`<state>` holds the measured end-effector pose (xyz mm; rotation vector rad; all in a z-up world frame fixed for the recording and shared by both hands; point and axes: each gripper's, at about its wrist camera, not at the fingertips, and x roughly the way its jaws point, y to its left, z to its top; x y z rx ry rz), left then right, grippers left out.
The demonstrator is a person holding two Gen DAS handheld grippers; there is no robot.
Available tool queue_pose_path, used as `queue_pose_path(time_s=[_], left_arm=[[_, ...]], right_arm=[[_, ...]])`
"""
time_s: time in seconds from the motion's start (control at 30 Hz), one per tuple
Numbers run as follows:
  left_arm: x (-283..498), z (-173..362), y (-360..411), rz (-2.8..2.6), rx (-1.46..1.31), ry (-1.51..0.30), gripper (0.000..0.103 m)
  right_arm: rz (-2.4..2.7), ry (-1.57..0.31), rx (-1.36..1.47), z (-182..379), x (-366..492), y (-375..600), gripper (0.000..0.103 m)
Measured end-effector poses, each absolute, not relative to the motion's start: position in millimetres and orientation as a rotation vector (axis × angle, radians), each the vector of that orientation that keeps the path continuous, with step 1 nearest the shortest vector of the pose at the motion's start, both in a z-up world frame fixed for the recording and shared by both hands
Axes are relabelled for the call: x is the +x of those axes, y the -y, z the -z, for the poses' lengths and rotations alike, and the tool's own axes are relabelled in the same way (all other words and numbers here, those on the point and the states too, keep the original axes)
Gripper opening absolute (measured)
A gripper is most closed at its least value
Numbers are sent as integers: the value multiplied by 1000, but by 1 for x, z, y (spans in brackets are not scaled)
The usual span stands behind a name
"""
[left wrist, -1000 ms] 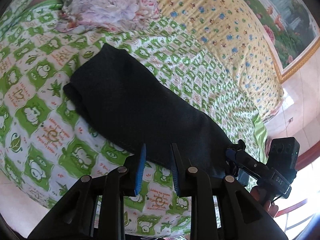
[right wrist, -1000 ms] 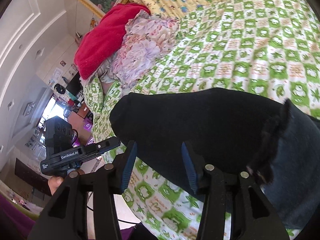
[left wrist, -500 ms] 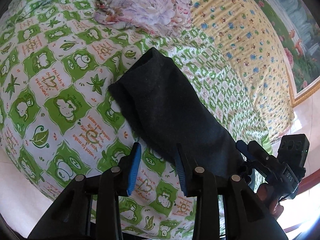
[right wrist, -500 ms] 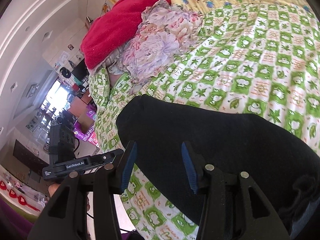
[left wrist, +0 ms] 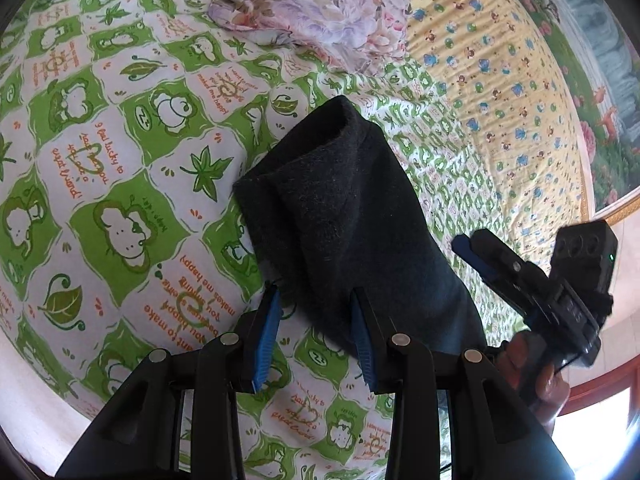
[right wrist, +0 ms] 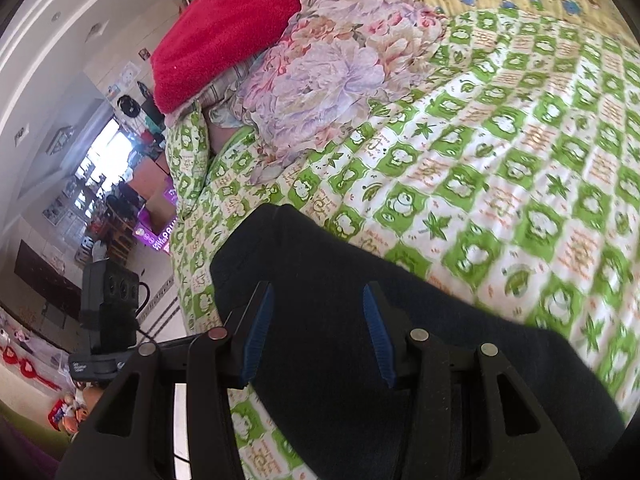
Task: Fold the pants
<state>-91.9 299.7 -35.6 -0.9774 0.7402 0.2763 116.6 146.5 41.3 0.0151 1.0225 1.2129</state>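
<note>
- Both tongs stand partly open, and neither one presses on cloth.
- Left gripper (left wrist: 316, 340) has its blue pads apart; the near edge of the dark pants (left wrist: 344, 216) lies just past the tips, between them, but no pad touches it as far as I can see.
- Right gripper (right wrist: 316, 332) is also half open, and it hovers over the pants (right wrist: 360, 340), which fill the space between its fingers (from this angle I cannot tell if the tips rest on the fabric).
- In the left wrist view the right gripper (left wrist: 476, 256) shows at about 3 o'clock, at the right side of the garment, held by a hand (left wrist: 536, 380).
- The pants lie as a long folded strip on the green-and-white bedsheet (left wrist: 120, 184), running from the centre of the left view toward 5 o'clock; the far end is a rounded fold at about 12 o'clock from the left pads.
- A floral cloth (left wrist: 320, 4) lies well apart at 12 o'clock, and a red blanket (right wrist: 240, 28) at 11 o'clock in the right view.
- I judge the step to be between two folds: the strip is made, and a shorter fold remains.
- The next move calls for each gripper to go down onto an edge, close on all layers, and carry it evenly, so the strip does not twist.
</note>
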Motion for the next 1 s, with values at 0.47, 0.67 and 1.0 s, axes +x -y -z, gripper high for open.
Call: queue_pose_path(time_s=[0.47, 0.67, 1.0], left_arm=[[-84, 47, -320, -258, -1085, -695, 36], [-76, 45, -318, -290, -1035, -691, 30], [-66, 11, -299, -288, -953, -662, 15]], right_arm=[[-1331, -1106, -255, -18, 147, -248, 48], [-1388, -1142, -281, -10, 143, -267, 41], [-1410, -1033, -156, -43, 134, -225, 20]])
